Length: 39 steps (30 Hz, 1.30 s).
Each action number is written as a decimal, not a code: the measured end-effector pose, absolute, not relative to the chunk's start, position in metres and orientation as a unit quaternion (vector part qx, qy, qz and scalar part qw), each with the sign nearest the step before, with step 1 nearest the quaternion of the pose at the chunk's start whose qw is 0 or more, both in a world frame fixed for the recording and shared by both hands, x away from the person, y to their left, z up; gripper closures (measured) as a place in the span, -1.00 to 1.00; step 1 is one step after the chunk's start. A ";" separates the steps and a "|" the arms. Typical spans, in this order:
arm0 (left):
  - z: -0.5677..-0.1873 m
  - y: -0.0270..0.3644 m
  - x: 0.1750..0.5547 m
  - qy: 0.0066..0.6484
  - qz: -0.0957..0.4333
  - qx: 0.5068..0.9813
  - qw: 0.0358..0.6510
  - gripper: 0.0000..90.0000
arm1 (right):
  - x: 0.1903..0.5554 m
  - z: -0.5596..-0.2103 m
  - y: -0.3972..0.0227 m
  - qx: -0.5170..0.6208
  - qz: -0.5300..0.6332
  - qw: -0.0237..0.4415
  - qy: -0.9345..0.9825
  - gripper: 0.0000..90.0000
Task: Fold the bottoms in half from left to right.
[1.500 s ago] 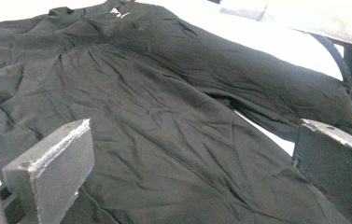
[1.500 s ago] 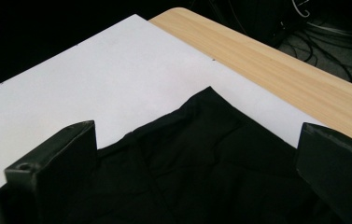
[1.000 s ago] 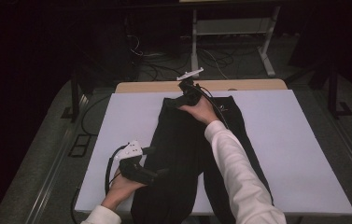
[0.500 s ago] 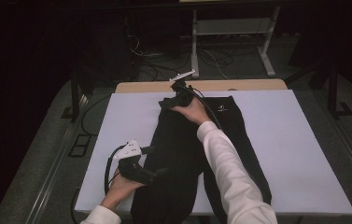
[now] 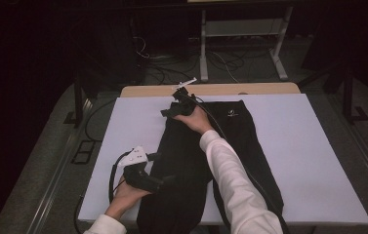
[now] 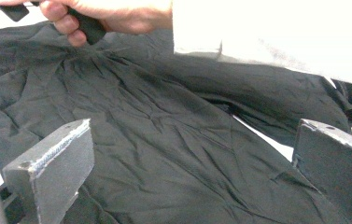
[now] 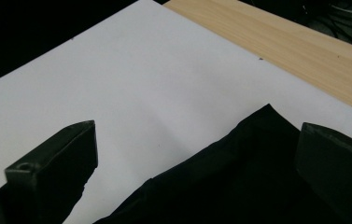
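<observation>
trousers (image 5: 186, 161): black, flat on white table (image 5: 308, 146), folded lengthwise
left gripper (image 5: 164, 179): jaws spread, near end, likely steadying
right gripper (image 5: 168, 111): jaws spread over far corner, releasing or about to grasp

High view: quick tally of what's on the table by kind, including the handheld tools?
Black fabric garment with a small white logo: 1
White sheet covering the table: 1
Handheld two-finger grippers: 2, the left gripper and the right gripper
Total: 4
</observation>
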<state>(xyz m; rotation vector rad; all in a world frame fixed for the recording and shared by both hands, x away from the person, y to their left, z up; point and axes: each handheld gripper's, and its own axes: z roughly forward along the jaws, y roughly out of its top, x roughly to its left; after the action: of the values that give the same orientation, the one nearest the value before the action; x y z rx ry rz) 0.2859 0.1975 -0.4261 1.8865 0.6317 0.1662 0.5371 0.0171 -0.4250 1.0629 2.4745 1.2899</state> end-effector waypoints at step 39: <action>-0.426 0.198 0.287 0.267 0.072 0.795 0.540 -1.00 | 0.539 -0.452 0.027 0.422 0.386 0.091 0.815 0.44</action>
<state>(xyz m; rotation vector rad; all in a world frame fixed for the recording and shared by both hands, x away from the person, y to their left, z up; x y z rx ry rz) 0.2866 0.1981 -0.4263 1.8890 0.6357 0.1704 0.5389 0.0273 -0.4519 1.2541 2.4217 1.1472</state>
